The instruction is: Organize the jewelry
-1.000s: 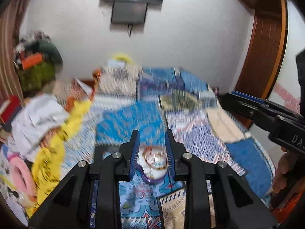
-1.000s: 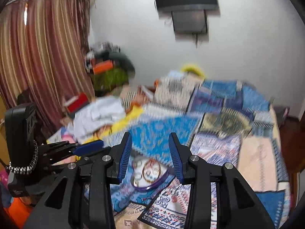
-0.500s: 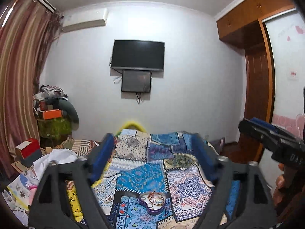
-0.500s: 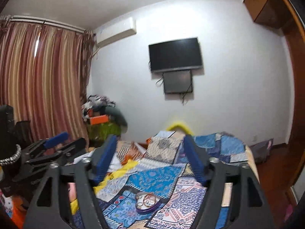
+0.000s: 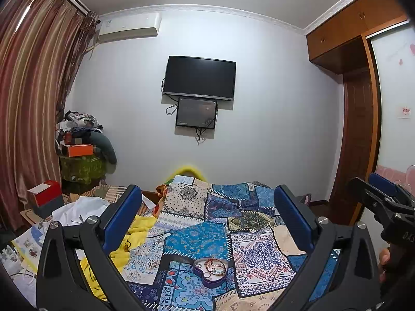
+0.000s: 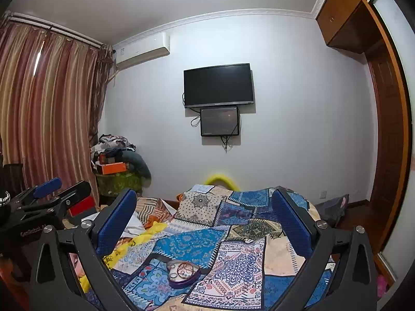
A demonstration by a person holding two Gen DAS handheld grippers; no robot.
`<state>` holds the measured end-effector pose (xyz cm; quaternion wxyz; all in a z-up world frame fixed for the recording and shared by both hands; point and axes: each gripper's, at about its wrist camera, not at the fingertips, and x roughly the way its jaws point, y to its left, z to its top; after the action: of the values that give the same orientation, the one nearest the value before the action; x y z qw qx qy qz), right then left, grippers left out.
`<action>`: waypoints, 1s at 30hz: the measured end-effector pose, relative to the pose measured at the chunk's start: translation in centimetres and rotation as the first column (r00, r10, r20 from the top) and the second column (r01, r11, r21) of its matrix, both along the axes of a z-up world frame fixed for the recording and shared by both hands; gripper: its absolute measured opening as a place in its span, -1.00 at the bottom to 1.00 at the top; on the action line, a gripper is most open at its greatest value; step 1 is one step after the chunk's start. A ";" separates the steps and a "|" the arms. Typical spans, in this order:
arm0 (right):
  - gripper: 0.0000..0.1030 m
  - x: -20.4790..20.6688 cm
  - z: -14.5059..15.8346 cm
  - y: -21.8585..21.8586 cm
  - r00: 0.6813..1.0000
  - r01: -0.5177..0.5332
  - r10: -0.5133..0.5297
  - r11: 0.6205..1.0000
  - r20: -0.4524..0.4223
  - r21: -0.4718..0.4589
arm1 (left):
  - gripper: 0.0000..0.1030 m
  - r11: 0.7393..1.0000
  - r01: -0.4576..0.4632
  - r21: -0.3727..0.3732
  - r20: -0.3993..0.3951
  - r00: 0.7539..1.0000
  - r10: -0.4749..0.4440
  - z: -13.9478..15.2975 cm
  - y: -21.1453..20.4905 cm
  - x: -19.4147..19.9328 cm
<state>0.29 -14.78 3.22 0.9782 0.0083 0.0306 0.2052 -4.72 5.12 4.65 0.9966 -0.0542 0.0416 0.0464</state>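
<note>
both wrist views: jaws wide, empty

A purple heart-shaped tin (image 5: 210, 276) sits on a blue, cream and navy patchwork bedspread (image 5: 197, 241). Yellow cloth (image 5: 135, 235) lies beside it. Striped maroon curtains (image 6: 49, 119), a white wall (image 5: 272, 119), a black television (image 5: 199, 78).

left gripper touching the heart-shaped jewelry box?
Apart. Left wrist view: the left gripper has open jaws raised, and the heart-shaped box sits alone on the quilt below.

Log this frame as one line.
left gripper: open, empty | right gripper: open, empty | heart tin: on quilt, bangles inside
</note>
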 end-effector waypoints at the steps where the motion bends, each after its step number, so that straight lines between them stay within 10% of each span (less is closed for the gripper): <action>1: 1.00 -0.1 0.0 0.0 1.000 0.000 0.000 1.000 0.001 -0.001 | 0.99 1.000 -0.002 0.001 0.000 1.000 0.002 0.0 0.0 0.0; 30: 1.00 -0.7 -0.6 -0.7 1.000 -0.003 0.003 1.000 -0.025 -0.017 | 0.99 1.000 -0.001 0.017 -0.025 1.000 0.002 -0.6 -0.6 0.5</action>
<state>-0.41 -15.50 2.65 0.9775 0.0025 0.0447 0.2063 -4.20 4.51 4.07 0.9964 -0.0451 0.0536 0.0482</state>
